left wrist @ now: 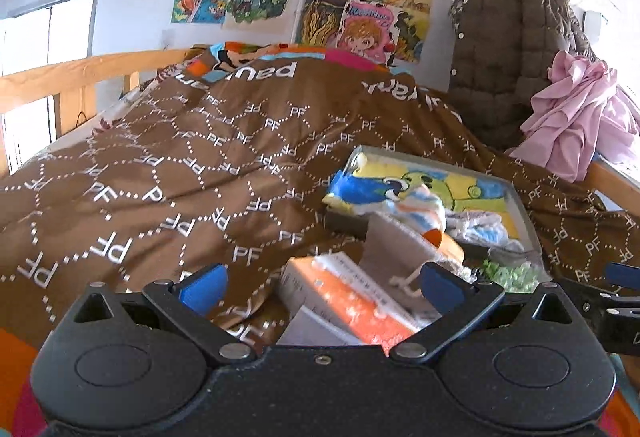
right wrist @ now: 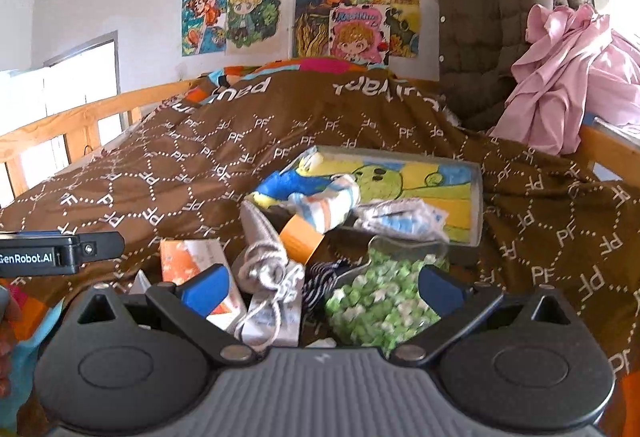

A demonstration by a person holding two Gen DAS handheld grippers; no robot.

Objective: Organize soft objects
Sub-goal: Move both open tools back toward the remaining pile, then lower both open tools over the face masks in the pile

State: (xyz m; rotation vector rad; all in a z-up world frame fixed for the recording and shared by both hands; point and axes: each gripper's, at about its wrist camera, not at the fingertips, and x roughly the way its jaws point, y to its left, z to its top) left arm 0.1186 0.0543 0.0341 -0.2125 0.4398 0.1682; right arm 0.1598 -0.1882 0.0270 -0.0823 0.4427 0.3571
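Observation:
A pile of small things lies on the brown quilt [right wrist: 160, 173] in front of an open grey box [right wrist: 476, 197] with a yellow cartoon lining. A striped sock [right wrist: 328, 209] and a pale knitted piece [right wrist: 404, 217] rest in the box. A grey drawstring pouch [right wrist: 262, 237], a dark striped cloth [right wrist: 320, 277] and a green-white patterned cloth [right wrist: 376, 301] lie in front of it. My right gripper [right wrist: 320, 287] is open above these, holding nothing. My left gripper [left wrist: 320, 283] is open over an orange-white carton [left wrist: 352, 301] and the grey pouch [left wrist: 396, 245].
Wooden bed rails [right wrist: 60, 125] run along the left and the right [right wrist: 600, 153]. A brown quilted jacket [right wrist: 488, 29] and pink cloth [right wrist: 560, 85] hang at the back right. Drawings [right wrist: 304, 5] cover the wall. An orange tape roll [right wrist: 300, 241] lies in the pile.

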